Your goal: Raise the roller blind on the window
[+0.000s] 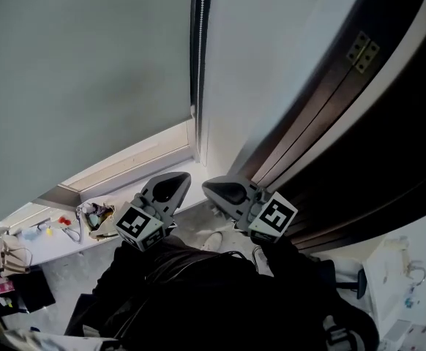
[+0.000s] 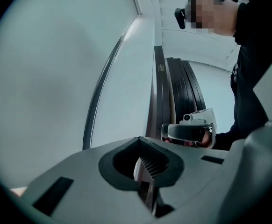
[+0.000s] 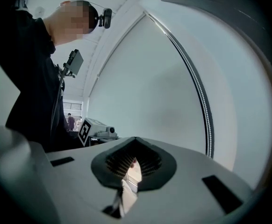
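Evidently nothing is raised yet: roller blind is hanging nearly to the sill. Untouched bead chain is hanging at twelve o'clock from left tongs and right tongs, both pressed closed, gripping nothing.

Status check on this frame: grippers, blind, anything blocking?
Left gripper and right gripper both shut, empty, clear of the window. Roller blind down, bead chain untouched at its right edge. Nothing seen blocking the chain.
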